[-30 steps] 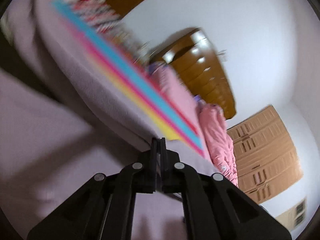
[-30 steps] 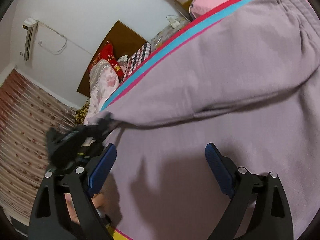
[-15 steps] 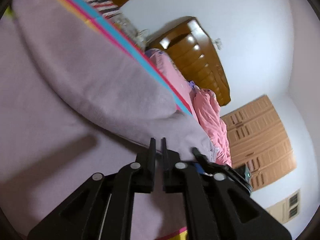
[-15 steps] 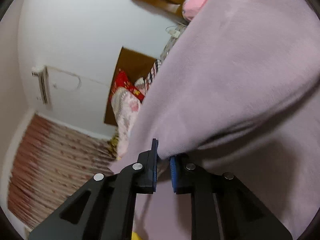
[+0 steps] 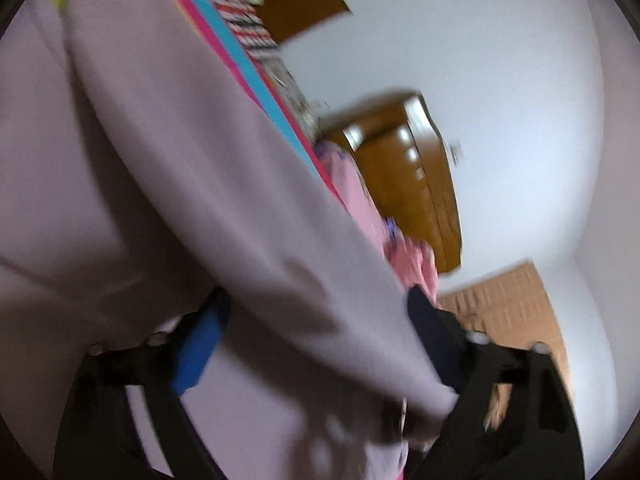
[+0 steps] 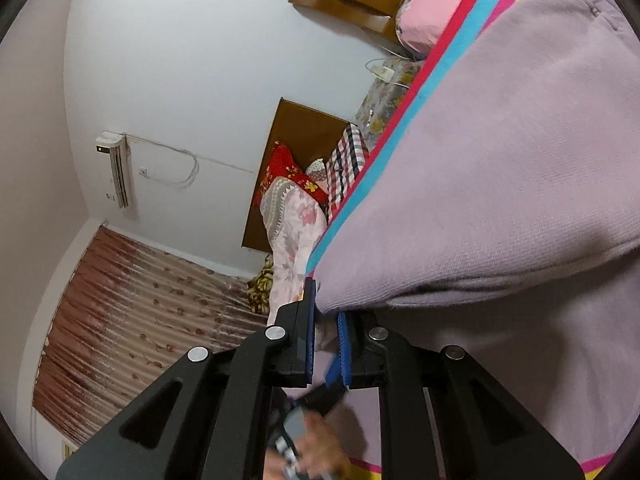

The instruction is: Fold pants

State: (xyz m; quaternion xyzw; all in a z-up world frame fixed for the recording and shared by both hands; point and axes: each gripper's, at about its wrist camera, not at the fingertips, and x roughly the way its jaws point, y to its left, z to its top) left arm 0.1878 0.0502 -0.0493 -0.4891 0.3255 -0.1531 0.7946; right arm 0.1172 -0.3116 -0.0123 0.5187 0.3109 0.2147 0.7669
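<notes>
A: Right gripper (image 6: 326,320), state?

B: Narrow. Its jaws have just been closing, and a corner of the mauve pants (image 6: 500,200) sits pinched between the blue pads (image 6: 309,336). The fold's tip enters the gap from 1 o'clock. Cloth fills the right wrist view from 12 round to 5 o'clock.

A: Left gripper (image 5: 316,344)?

B: Partly open, jaws have just been opening. One blue-padded finger (image 5: 196,356) at 8 o'clock, the dark one at 4 o'clock. A folded band of the pants (image 5: 240,208) crosses between them, running from 11 down to 5 o'clock. Whether either finger touches the cloth, I cannot tell; that view is smeared with motion blur.

A: Where do the pants lie?

B: Spread on a bed, over a striped sheet (image 6: 440,64) of red, turquoise, pink and yellow that shows along the cloth's edge at 1 o'clock in the right view.

A: Anything hidden or cut off?

B: Plenty. The pants run out of both views, so waistband and hems cannot be made out. At 6 o'clock in the right view a hand (image 6: 320,446) holds a dark tool, half hidden behind the gripper's frame. In the left view a dark, blurred shape at 5 o'clock below the cloth cannot be identified.

A: Background?

B: Wooden headboard (image 6: 296,136), pillows, wall air conditioner (image 6: 116,168) at 9 o'clock, patterned curtain (image 6: 132,320) at 8.
</notes>
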